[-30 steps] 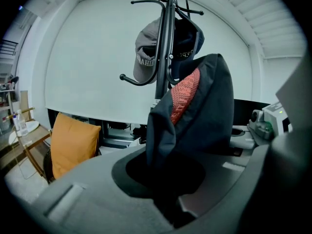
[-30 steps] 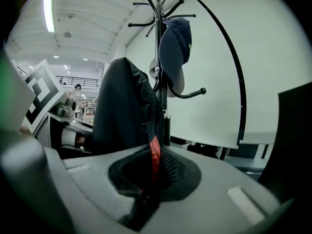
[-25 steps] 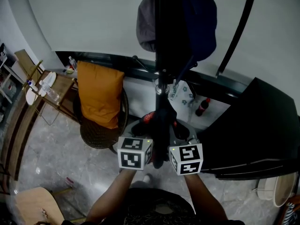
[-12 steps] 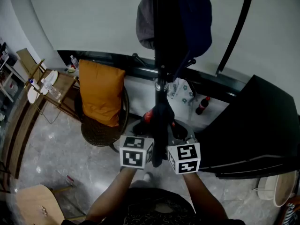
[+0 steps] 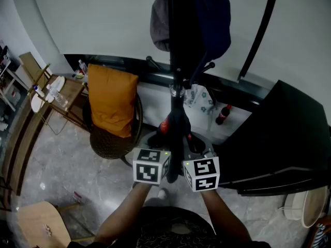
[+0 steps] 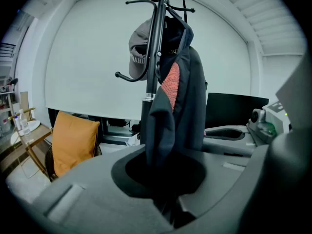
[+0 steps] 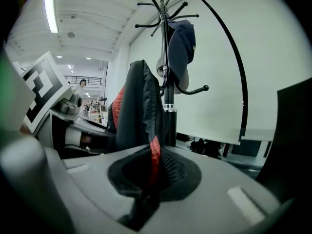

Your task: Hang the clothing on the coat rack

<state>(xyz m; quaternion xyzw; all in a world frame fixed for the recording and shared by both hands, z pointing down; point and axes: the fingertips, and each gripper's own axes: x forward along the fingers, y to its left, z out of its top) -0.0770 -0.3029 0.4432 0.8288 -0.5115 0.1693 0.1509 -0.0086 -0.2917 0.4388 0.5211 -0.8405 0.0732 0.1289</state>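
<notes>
- The person stands right up against the coat rack (image 5: 176, 81). Both tools are raised close together on the near side of its pole, and the dark jacket (image 6: 181, 96) runs up from them.
- The left gripper (image 6: 168, 204) has its jaws pinched tight on a fold of the jacket's dark cloth. The right gripper (image 7: 146, 199) is likewise clamped on the jacket, at an edge where a red strip (image 7: 154, 155) of lining shows.
- So the garment is held low down by 2 grips, and its upper part rises alongside the pole. In the left gripper view its top reaches up among the upper prongs (image 6: 146, 1), but I cannot tell whether it is actually caught on one.
- The rack carries a grey cap (image 6: 139, 48) on the left side and a navy cap (image 7: 182, 40) on the right, so free prongs look few.
- To my eye the step in hand is seating the collar or hood over a prong. Doing it well means lifting both grips together and keeping the neck of the cloth spread. It should be steered onto a free prong without knocking either cap.
- I'd release only once the cloth bears its own weight, 1 grip first. The slim rack could rock if tugged sideways.
- An orange cushion (image 5: 110, 105) on a chair (image 5: 111, 149) sits to the left, well apart.
</notes>
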